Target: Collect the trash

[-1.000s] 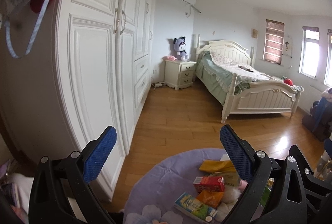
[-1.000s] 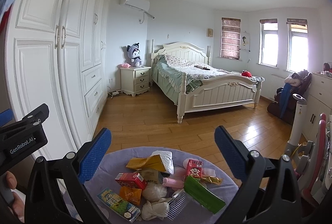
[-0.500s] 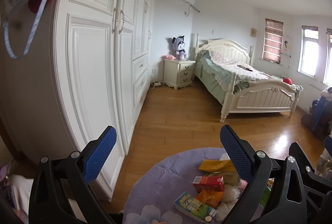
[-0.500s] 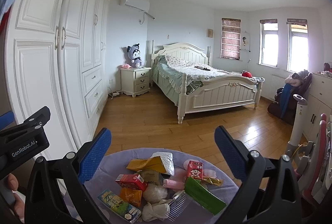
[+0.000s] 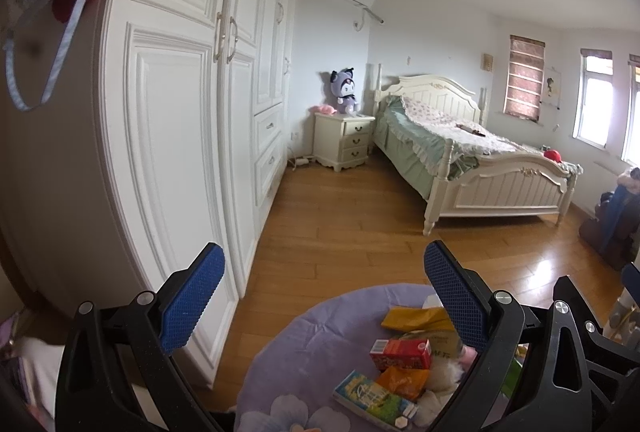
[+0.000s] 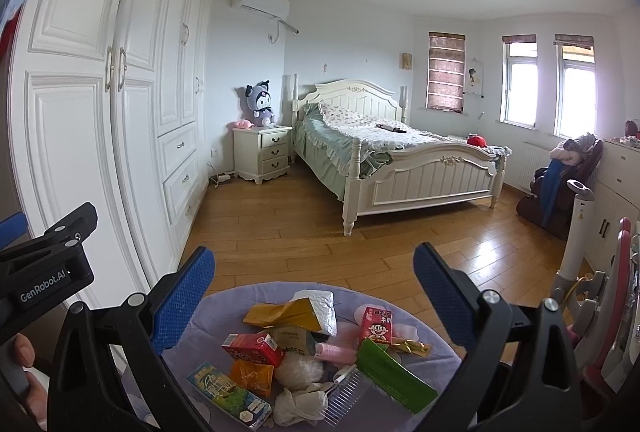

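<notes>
Nothing moved; both tongs (image 6: 314,282) gape above trash pile (image 6: 304,356).

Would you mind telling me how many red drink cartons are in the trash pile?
2: a red carton lying flat left of centre, and an upright red carton to its right. Others may be hidden underneath.

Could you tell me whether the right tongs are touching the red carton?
Apart: the right wrist view shows the open right tongs raised above the red carton.
</notes>
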A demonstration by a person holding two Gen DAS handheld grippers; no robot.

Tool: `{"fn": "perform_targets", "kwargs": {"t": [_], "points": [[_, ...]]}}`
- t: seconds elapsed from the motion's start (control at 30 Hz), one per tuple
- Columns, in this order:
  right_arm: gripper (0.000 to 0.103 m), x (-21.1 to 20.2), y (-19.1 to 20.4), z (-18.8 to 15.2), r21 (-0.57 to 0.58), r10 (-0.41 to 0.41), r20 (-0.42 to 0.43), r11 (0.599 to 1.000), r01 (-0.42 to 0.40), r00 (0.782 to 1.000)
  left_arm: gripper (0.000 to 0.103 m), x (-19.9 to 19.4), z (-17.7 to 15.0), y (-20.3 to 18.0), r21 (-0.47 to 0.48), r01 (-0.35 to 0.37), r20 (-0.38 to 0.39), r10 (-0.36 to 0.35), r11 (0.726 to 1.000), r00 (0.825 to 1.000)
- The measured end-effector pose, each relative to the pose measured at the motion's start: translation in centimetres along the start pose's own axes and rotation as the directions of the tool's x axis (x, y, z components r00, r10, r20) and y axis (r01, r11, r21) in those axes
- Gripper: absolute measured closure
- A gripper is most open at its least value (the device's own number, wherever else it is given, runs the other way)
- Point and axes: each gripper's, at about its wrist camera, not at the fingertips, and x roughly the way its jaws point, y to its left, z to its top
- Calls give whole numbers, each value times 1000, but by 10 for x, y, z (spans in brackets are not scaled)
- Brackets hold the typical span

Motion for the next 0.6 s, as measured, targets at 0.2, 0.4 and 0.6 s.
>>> {"fn": "perform_targets", "kwargs": {"t": [0.2, 0.4, 0.6], "points": [[5, 1, 0, -1, -2, 2, -3, 1000, -2, 1000, 5, 1, 0, -1, 1, -3, 1, 3, 1000, 1000], [5, 13, -8, -3, 9, 9, -34, 1000, -8, 999, 5, 10, -5, -2, 2, -6, -17, 6, 1000, 1000], [5, 34, -24, -16, -34, 82, -106, 996, -86, 991, 5, 23, -18, -7, 21, 83, -61, -81, 996, 995]]}}
